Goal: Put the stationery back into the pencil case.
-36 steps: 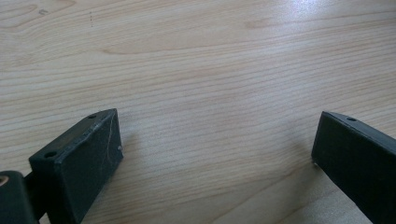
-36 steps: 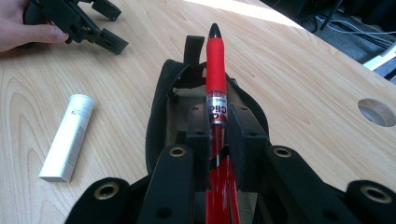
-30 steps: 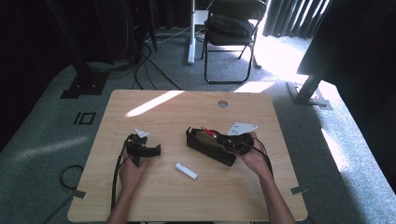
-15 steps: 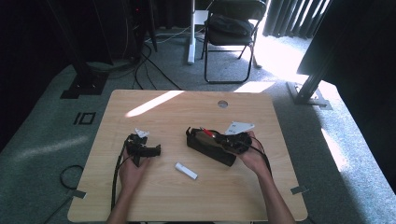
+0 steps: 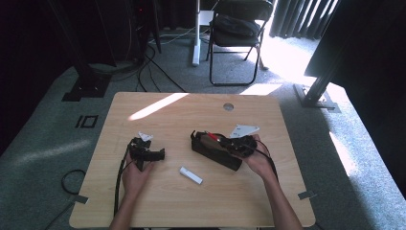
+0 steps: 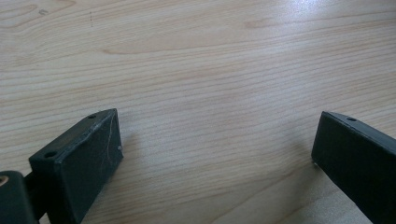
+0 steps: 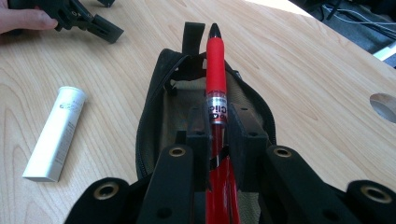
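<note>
Two jaws of the right gripper (image 7: pixel 217 140) clamp a red pen (image 7: pixel 215 70) over the open black pencil case (image 7: pixel 161 93). Left gripper (image 5: pixel 152 154) rests on the table (image 5: pixel 158 115), jaws apart, near a white tube (image 5: pixel 190 175).

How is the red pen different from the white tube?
The red pen is thin and has a black tip; the white tube is fatter and blunt. The pen is clamped in the right gripper over the open black pouch; the tube lies loose on the table. Both are long and straight.
</note>
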A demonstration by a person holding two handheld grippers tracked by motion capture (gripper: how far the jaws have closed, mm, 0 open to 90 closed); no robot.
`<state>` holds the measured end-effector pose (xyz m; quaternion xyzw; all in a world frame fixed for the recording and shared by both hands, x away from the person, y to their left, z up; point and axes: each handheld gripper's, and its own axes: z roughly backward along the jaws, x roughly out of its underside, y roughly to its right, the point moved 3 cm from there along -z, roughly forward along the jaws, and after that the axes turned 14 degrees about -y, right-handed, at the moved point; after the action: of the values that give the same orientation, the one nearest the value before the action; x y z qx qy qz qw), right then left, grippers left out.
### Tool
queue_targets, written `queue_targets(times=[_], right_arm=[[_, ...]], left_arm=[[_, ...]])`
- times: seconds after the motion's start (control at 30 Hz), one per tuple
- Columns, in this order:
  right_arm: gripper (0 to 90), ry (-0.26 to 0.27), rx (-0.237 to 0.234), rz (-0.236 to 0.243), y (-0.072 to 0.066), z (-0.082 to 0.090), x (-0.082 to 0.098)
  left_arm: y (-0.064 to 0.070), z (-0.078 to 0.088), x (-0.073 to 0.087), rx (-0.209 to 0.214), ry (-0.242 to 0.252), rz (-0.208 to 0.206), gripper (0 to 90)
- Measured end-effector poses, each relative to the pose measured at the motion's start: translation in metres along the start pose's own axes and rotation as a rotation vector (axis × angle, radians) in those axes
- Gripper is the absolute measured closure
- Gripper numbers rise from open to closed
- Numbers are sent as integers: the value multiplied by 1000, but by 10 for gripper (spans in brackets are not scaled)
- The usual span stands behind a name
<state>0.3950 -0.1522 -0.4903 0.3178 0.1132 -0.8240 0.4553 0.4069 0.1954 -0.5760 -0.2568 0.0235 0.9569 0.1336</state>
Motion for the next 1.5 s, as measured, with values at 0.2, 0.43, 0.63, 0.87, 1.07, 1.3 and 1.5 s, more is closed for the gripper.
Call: queue_targets(times=[0.2,0.43,0.63,0.87,1.07,1.3,1.5], right_arm=[[796,-8,-4,3,0,-3,0],[794,-11,-2,3,0,-6,0],[793,-14,-8,7,-1,-7,0],[791,-18,-10,8,-3,-9,1],[784,-21,-15,5,-3,-10,2],[784,-19,-34,10,-6,-11,1],[773,-3,-26,11,-8,-6,-1]], left_arm=[[0,0,0,0,0,0,20],[0,0,0,0,0,0,20],[0,0,0,0,0,0,19],[0,0,0,0,0,0,20],[0,0,0,0,0,0,20],[0,0,0,0,0,0,20],[0,0,0,0,0,0,20]])
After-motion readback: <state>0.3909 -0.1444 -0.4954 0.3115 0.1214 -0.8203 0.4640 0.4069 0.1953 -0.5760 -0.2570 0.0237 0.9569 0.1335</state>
